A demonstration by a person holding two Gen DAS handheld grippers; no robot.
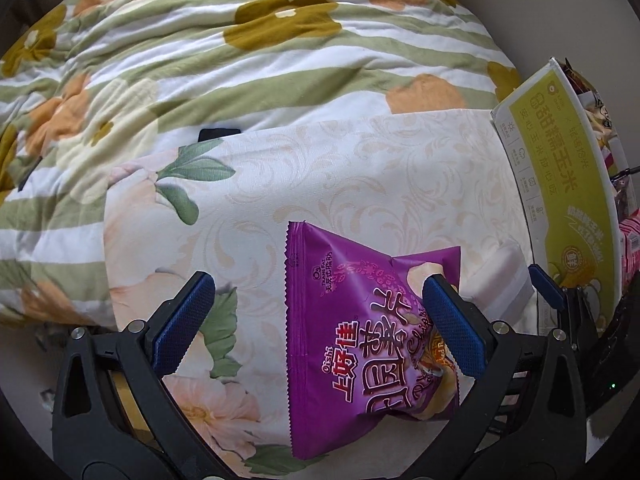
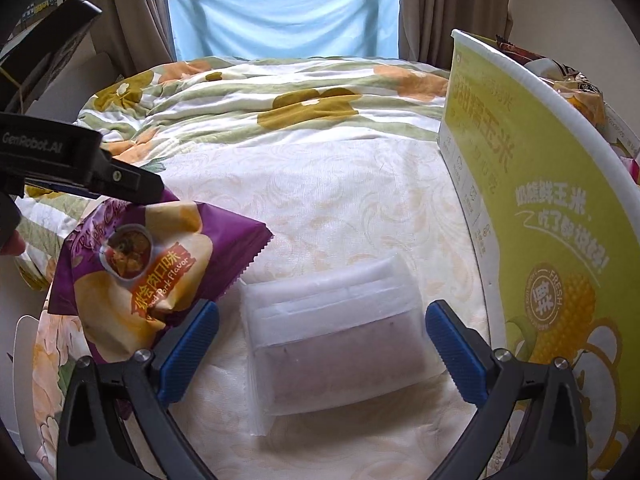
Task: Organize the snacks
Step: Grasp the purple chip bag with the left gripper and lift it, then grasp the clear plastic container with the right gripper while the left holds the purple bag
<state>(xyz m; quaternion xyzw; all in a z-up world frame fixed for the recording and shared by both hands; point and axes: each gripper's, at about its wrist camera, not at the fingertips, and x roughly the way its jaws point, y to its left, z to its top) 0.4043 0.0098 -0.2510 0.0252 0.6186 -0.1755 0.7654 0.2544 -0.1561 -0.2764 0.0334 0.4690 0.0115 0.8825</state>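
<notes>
Purple chip bag [image 1: 356,344] lies on the cream floral cloth [image 1: 360,168], between the spread fingers of the left gripper [image 1: 316,328]; its right finger overlaps the bag's edge, though whether it touches is unclear. Jaws stand wide apart, clamped on nothing. From the right wrist view, the right gripper [image 2: 322,344] is likewise spread, straddling a clear-wrapped snack pack [image 2: 336,340] flat on the cloth, not gripping it. The pack sits just beside the bag. A yellow-green box [image 2: 540,216] stands upright at the right, with other snack packets [image 2: 576,92] showing behind its wall. A striped flowered quilt [image 1: 240,60] lies beyond.
</notes>
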